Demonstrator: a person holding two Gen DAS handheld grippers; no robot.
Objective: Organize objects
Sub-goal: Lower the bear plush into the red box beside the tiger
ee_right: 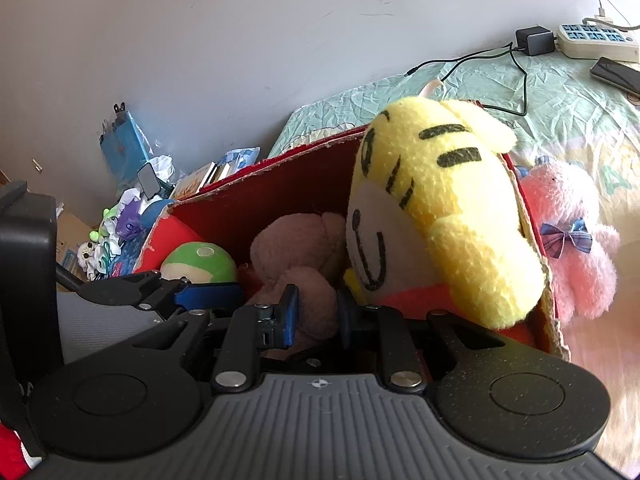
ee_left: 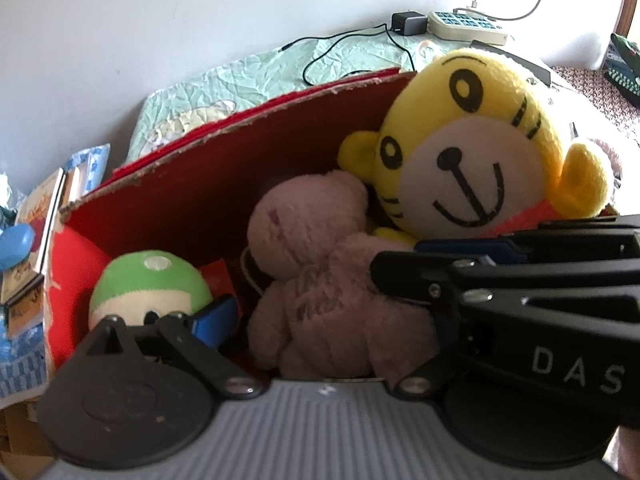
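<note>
The right gripper [ee_right: 314, 314] has its blue pads [ee_right: 289, 316] drawn narrow, pinching a fold of the bear [ee_right: 298, 254] between them; the bear lies inside the box [ee_right: 276, 188]. In the left wrist view the same gripper reaches in from the right of the bear [ee_left: 320, 280], its fingers on the bear's flank. The left gripper [ee_left: 320, 312] stands wide: one blue pad [ee_left: 212, 318] sits left of the bear, in front of the green ball toy [ee_left: 150, 286]; its other finger is hidden behind the right gripper's arm. It holds nothing that shows.

The red box, with torn cardboard edges, holds three toys. The bear, dusty pink, lies in the middle. The green ball toy, with a white spot on top, sits left of the bear against the box's left wall. The tiger [ee_left: 476, 152], yellow with black stripes, leans behind and right of the bear, its head rising over the box's rim.

Outside the box, right of the tiger, a pink plush [ee_right: 568, 240] with a blue bow lies on the bed [ee_right: 568, 96]. Farther behind the box, a power strip [ee_left: 466, 26] and a black adapter [ee_left: 408, 23] rest by the wall.
</note>
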